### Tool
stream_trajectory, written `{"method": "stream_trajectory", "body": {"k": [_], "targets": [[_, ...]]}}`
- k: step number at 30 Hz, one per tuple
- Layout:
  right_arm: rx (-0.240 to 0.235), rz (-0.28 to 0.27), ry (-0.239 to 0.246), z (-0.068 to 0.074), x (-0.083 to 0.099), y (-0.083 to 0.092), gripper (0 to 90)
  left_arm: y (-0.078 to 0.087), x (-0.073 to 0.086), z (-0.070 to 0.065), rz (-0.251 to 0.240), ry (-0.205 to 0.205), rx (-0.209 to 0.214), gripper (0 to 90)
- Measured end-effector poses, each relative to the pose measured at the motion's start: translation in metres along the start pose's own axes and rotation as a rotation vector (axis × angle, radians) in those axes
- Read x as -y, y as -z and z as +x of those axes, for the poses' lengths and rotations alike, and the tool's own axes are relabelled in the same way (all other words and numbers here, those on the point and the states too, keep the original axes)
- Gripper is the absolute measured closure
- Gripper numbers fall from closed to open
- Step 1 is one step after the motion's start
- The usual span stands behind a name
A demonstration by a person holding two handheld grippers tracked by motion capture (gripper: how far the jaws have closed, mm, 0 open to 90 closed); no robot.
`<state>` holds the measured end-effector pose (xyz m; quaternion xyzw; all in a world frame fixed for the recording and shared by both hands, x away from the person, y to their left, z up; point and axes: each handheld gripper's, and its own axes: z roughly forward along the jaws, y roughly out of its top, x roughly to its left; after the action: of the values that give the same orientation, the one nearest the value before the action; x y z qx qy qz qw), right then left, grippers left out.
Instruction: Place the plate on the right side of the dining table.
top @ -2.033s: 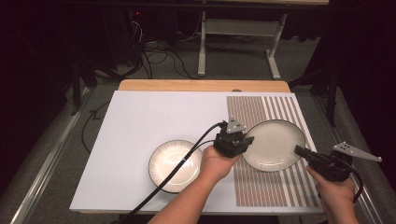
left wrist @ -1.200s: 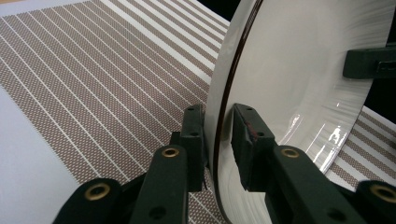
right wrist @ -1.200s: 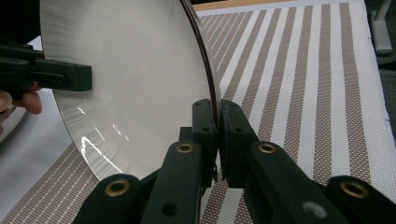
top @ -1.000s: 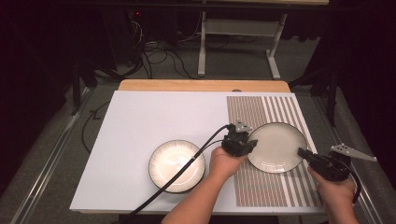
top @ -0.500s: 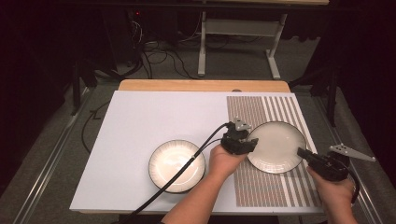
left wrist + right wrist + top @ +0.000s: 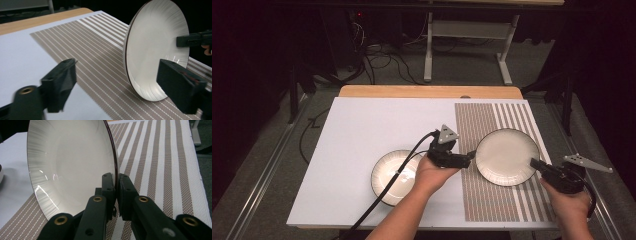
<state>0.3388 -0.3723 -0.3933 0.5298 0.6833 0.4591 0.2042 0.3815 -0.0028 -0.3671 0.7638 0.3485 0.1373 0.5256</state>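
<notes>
Off the plate's left rim come the left tongs, jaws just opened wide and empty beside it, while the right tongs pinch its right rim over the striped mat near the surface's right edge.

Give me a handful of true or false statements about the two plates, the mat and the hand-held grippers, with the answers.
1. The right hand-held gripper is clamped on the rim of the plate. True.
2. The left hand-held gripper grips that plate too. False: its jaws have just been opening and stand apart beside the rim, pressing nothing.
3. The plate lies over the striped mat. True.
4. The second plate sits on the striped mat as well. False: it rests on the plain white surface, left of the mat.
5. The two plates are stacked. False: they lie apart, side by side.
</notes>
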Motion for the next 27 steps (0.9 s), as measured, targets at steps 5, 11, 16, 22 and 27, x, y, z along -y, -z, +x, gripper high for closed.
{"method": "stream_trajectory", "body": {"k": [5,11,16,22,27], "targets": [[0.002,0.0,0.006,0.001,0.0,-0.001,86.6,0.022,0.004,0.008,0.003,0.007,-0.062,2.4],[0.007,0.005,0.005,0.001,0.0,-0.002,86.3,0.05,0.01,0.021,-0.031,0.015,-0.108,0.1],[0.009,0.009,0.007,0.001,0.0,-0.003,86.0,0.073,0.018,0.031,-0.052,0.022,-0.115,0.1],[0.016,0.015,0.007,0.002,0.001,-0.003,85.4,0.099,0.029,0.044,-0.071,0.032,-0.144,0.1],[0.016,0.018,0.011,0.002,0.001,-0.004,85.3,0.125,0.041,0.058,-0.079,0.037,-0.183,0.1]]}}
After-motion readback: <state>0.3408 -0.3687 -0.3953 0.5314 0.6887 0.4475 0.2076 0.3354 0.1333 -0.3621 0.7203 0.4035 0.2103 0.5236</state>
